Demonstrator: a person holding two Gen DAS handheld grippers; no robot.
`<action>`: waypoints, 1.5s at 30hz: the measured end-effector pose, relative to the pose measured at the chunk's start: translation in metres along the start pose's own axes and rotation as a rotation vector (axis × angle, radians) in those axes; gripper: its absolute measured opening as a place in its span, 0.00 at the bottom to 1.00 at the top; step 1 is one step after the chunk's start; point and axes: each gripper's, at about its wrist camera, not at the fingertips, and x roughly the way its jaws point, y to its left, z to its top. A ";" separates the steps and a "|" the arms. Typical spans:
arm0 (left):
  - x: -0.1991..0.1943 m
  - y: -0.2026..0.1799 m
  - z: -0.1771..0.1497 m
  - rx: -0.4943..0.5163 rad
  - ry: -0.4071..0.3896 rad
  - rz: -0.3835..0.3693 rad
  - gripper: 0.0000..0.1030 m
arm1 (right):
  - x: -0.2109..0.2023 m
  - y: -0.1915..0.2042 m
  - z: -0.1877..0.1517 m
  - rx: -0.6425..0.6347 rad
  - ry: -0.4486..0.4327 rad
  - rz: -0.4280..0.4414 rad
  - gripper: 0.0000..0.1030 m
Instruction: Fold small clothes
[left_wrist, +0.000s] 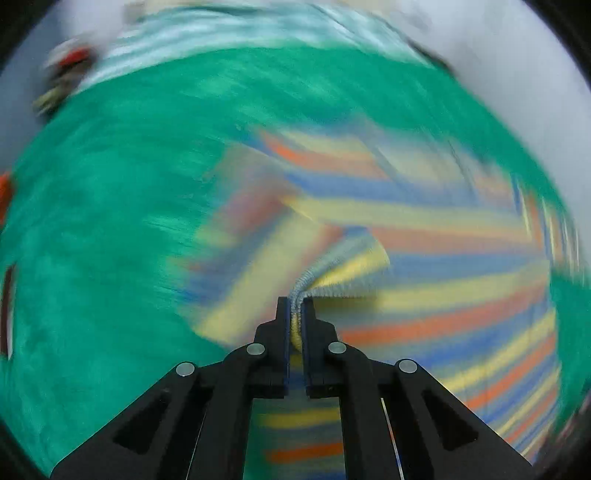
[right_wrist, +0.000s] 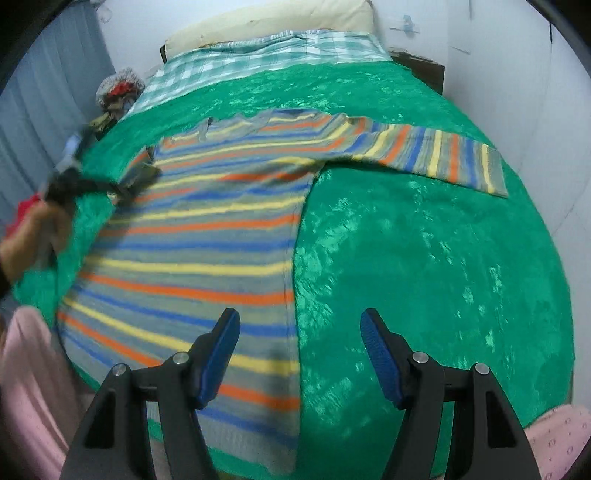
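A striped sweater (right_wrist: 207, 236) in grey, blue, yellow and orange lies flat on a green bedspread (right_wrist: 424, 258). One sleeve (right_wrist: 443, 155) stretches out to the right. My left gripper (left_wrist: 295, 306) is shut on the ribbed cuff (left_wrist: 332, 273) of the other sleeve, and its view is blurred by motion. That gripper also shows at the sweater's left side in the right wrist view (right_wrist: 122, 184), blurred. My right gripper (right_wrist: 300, 325) is open and empty above the sweater's right edge near the hem.
A checked blanket (right_wrist: 258, 59) and a pillow (right_wrist: 266, 18) lie at the bed's head. A pile of clothes (right_wrist: 118, 88) sits at the back left. Pink cloth (right_wrist: 29, 387) hangs at the front left and more pink fabric (right_wrist: 557, 435) at the front right. Walls surround the bed.
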 end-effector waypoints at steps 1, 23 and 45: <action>-0.009 0.028 0.008 -0.082 -0.029 0.023 0.04 | -0.003 -0.002 -0.003 0.000 0.000 -0.005 0.65; 0.038 0.200 -0.010 -0.379 0.095 0.377 0.20 | 0.035 -0.012 -0.010 0.043 0.115 -0.048 0.65; 0.035 0.098 -0.094 -0.155 -0.078 0.248 1.00 | 0.061 -0.088 0.016 0.174 0.020 -0.245 0.78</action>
